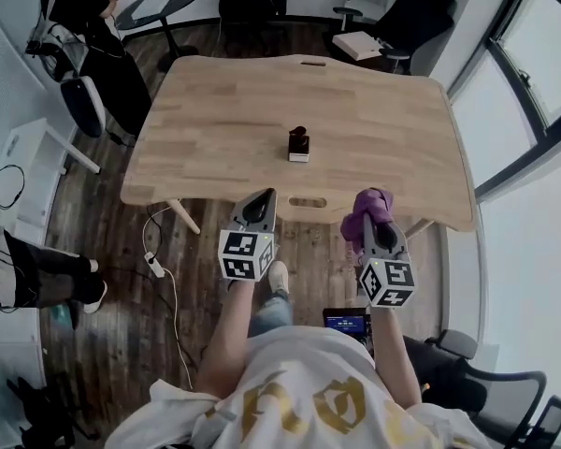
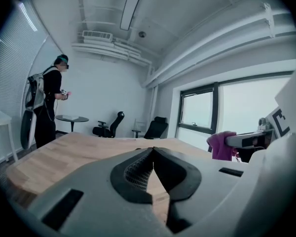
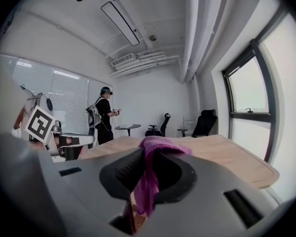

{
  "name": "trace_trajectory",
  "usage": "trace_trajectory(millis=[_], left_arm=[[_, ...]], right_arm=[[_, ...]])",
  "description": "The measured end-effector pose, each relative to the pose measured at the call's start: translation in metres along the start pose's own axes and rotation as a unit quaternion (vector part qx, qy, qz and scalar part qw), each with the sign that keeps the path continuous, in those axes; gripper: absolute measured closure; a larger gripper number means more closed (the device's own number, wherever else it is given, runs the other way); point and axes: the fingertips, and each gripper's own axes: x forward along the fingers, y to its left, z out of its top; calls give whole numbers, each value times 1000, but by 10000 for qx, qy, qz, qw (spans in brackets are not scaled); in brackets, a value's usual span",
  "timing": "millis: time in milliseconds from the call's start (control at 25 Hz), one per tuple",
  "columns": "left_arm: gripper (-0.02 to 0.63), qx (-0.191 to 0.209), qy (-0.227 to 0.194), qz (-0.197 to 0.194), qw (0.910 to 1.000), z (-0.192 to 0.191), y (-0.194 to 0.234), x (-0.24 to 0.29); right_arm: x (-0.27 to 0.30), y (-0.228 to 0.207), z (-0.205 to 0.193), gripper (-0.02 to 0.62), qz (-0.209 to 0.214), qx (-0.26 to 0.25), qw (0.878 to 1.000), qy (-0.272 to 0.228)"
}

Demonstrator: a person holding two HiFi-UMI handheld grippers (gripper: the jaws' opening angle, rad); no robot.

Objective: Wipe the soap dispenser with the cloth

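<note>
Soap dispenser (image 1: pixel 299 145), a small thing with a dark top on a pale base, stands upright and alone on the wooden desk (image 1: pixel 383 110). It is about midway across the desk's width and closer to the near edge than to the far one.

I have both grippers side by side just short of that near edge, over the plank floor (image 1: pixel 131 307), pointing toward the desk and apart from the dispenser. My left gripper (image 1: pixel 260 197) is on the left. In the left gripper view its jaws are pressed together at the tips, with nothing between them. My right gripper (image 1: pixel 374 218) is on the right, level with the other, and it is pinching the purple cloth (image 1: pixel 368 204). In the right gripper view the cloth bunches up over the tips and hangs down through the gap between the dark pads. From the left gripper view I see the same cloth as a purple lump at the end of the right gripper, off to the right.

Beyond the far left corner of the desk another person (image 1: pixel 93 26) with a backpack stands near a small round table (image 1: pixel 159 6). Black office chairs (image 1: pixel 248 3) sit along the far side, and windows (image 1: pixel 514 82) run down the right.
</note>
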Motion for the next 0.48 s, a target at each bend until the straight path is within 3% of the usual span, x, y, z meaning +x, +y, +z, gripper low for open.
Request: trace_trajectory(millis=[240,360,480], left_arm=[[597,-25,207,-228,9995,24,74,90],[597,-35,300,-405,9987,29,96,127],[597,-78,378,-535,9978,28,117,158]], right_arm=[[100,-1,11,552,55,262,9995,144],[143,-2,23,552,143,373,9992,-50],[181,-6,22,552,63,465,9988,101]])
